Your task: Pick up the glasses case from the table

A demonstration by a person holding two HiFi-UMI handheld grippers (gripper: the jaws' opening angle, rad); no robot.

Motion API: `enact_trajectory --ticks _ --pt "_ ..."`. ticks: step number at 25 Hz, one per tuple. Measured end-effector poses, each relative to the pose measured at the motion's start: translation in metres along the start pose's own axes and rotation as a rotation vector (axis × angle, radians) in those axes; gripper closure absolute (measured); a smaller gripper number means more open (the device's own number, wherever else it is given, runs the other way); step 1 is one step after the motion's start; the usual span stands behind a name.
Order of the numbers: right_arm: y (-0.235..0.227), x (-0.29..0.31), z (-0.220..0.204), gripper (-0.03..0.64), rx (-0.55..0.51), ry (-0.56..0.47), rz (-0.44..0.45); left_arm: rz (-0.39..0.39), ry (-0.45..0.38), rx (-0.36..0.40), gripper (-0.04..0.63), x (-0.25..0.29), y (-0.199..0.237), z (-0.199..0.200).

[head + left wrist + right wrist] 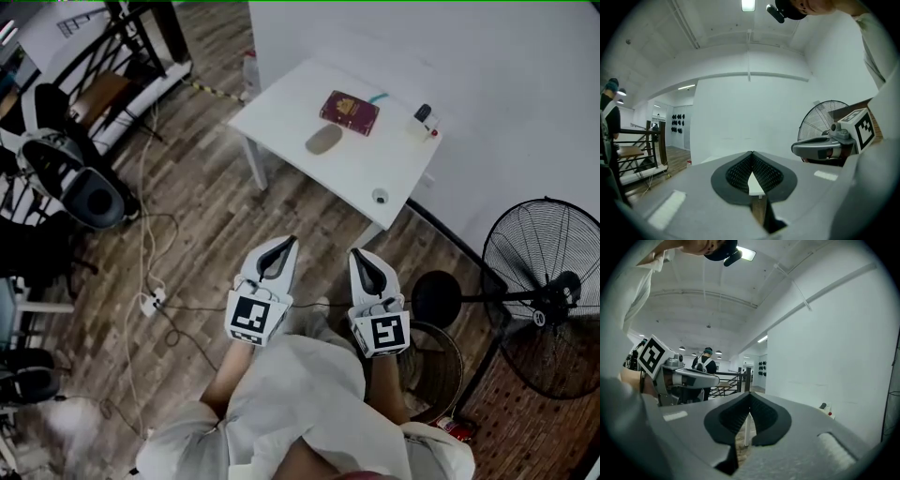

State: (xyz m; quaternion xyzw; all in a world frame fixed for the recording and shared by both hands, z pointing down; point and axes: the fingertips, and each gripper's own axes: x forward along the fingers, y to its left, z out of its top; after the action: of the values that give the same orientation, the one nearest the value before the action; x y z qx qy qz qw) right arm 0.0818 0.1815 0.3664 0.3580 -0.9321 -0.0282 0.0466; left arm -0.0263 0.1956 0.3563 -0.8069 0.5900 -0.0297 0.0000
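Our shirt (300, 394): white, closest to us.
Left tool (279, 246): we see its jaws pressed together with nothing in them, over the wooden floor (206, 216).
Right tool (362, 255): clenched too, empty, just beside the left one.
Glasses case (323, 139): grey, smooth and rounded, lying flat on the white surface (361, 173), well apart from both tools.
Red booklet (349, 112): just beside the case.

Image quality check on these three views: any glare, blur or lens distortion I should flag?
Head view: soft and hazy, flat light; the grey oval glasses case on the white table is readable but low-contrast. Left gripper view: heavy fisheye, black corners, ceiling lamp blown out. Right gripper view: same fisheye, the right tool soft up close.
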Motion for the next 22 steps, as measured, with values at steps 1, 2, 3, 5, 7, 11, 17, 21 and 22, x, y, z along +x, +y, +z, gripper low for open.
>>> enact_trajectory --ticks 1,2,3,5,7,11,17,21,22 --pt "-0.009 0.007 0.001 0.612 0.0 -0.003 0.005 0.005 -0.001 0.002 0.578 0.01 0.002 0.002" --pt "-0.017 0.014 0.003 0.612 0.001 -0.008 0.011 0.011 0.002 0.004 0.578 0.02 0.003 0.002" --pt "-0.025 0.021 0.005 0.612 0.004 -0.014 0.019 0.016 0.002 0.005 0.578 0.03 0.005 0.004" --pt "-0.04 0.032 0.006 0.612 0.008 -0.017 0.035 0.026 -0.002 0.007 0.578 0.048 0.007 0.008" --pt "-0.054 0.042 0.003 0.612 0.011 -0.012 0.052 0.04 0.009 0.009 0.578 0.064 0.009 0.008" --pt "-0.08 0.059 0.003 0.612 0.024 -0.015 0.084 0.063 0.023 0.016 0.578 0.093 0.008 0.01" --pt "-0.108 0.08 0.001 0.612 0.031 -0.023 0.116 0.08 0.039 0.024 0.578 0.126 0.007 0.008" --pt "-0.114 0.094 0.007 0.612 0.032 -0.043 0.133 0.088 0.049 0.017 0.578 0.141 0.012 0.008" --pt "-0.116 0.097 0.007 0.612 0.031 -0.044 0.135 0.086 0.05 0.02 0.577 0.145 0.013 0.009"
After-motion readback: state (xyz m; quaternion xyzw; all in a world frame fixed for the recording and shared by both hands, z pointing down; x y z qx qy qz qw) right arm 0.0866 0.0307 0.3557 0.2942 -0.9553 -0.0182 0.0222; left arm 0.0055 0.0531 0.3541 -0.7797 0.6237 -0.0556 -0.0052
